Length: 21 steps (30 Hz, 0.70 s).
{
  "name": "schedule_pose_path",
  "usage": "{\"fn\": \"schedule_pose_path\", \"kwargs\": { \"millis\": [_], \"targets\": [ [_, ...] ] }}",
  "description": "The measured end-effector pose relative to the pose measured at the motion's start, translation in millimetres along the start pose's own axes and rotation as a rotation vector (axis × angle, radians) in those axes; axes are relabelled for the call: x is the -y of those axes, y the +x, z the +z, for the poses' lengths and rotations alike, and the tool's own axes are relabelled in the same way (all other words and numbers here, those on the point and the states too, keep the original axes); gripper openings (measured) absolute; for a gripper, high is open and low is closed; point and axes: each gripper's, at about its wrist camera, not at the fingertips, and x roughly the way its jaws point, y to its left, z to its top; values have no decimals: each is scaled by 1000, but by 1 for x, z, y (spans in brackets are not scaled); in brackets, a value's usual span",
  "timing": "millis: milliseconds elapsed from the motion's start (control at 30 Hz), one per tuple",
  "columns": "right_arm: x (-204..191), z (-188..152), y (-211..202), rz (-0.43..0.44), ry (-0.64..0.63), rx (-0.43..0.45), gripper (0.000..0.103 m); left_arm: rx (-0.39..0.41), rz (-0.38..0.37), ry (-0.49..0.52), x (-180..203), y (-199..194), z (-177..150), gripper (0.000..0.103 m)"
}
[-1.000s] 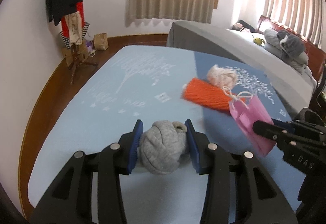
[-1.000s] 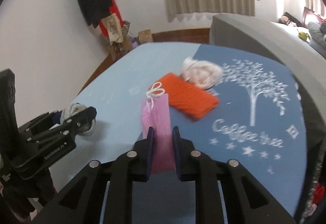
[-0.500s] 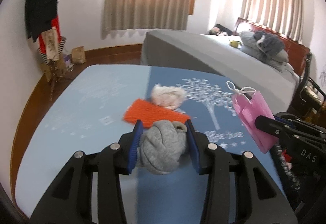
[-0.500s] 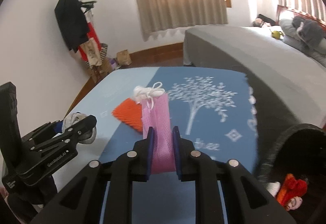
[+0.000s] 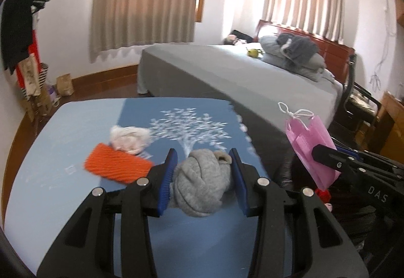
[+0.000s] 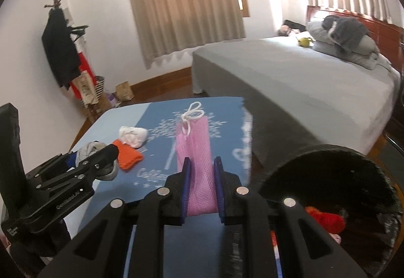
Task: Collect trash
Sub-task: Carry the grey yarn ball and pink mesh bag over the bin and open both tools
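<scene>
Both loads have been swung off the blue table toward the black bin — a grey cloth ball clamped in the left gripper, a pink bag pinched by the right gripper. Dropping seems next; orange cloth and white wad are left behind.

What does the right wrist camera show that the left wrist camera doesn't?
Only the right wrist view shows the black bin's rim and open inside, with red trash lying in it. Only the left wrist view shows the grey wad squarely between the left gripper's pads. Both show the pink bag held by the right gripper, plus the orange cloth and white wad on the blue table.
</scene>
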Motion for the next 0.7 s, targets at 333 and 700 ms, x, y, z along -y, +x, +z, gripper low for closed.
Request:
{"fn": "schedule_pose_path", "kwargs": {
  "millis": [333,700],
  "targets": [
    [67,-11,-32,-114,72,19,18,-5,-119,77,76,16,2,41],
    [129,-28,-56,-233,150,22,18,-27,-246,150,144,37,-5,41]
  ]
}}
